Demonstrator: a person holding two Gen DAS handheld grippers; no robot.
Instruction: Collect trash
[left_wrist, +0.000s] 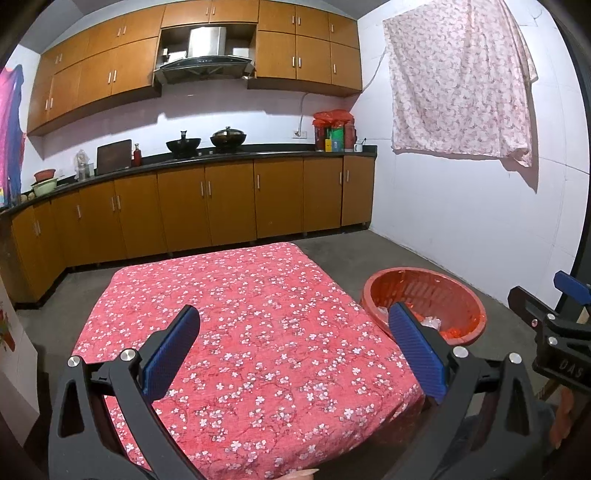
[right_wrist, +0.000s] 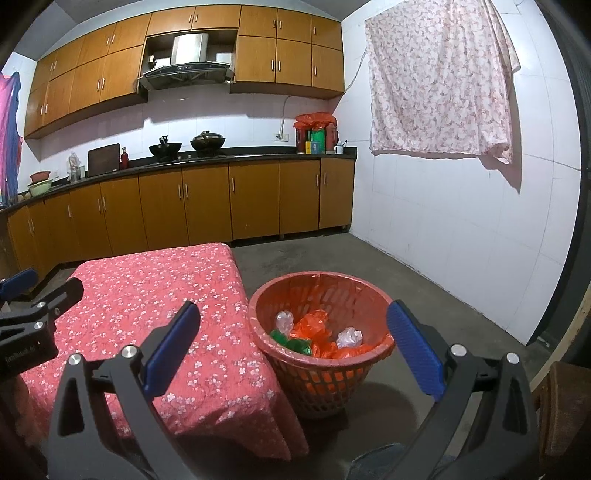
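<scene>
So both grippers are just hanging in the air over the table edge, nothing in either one. The left gripper has its blue pads spread wide apart, with the red floral tablecloth stretching out ahead of and beneath it. Same deal with the right gripper: jaws fully released, empty gap between them.

The trash is already sitting in the red plastic basket, which stands on the concrete floor straight ahead of and below the right gripper, snug against the draped side of the table. From the left gripper it's off to the front right, partly hidden behind its right finger. Inside the basket there's crumpled orange plastic, a green wad and a couple of scrunched clear bags.

In the left wrist view, the right gripper pokes in at the far right edge. Further ahead of both: wooden kitchen cabinets with two woks on the counter.
</scene>
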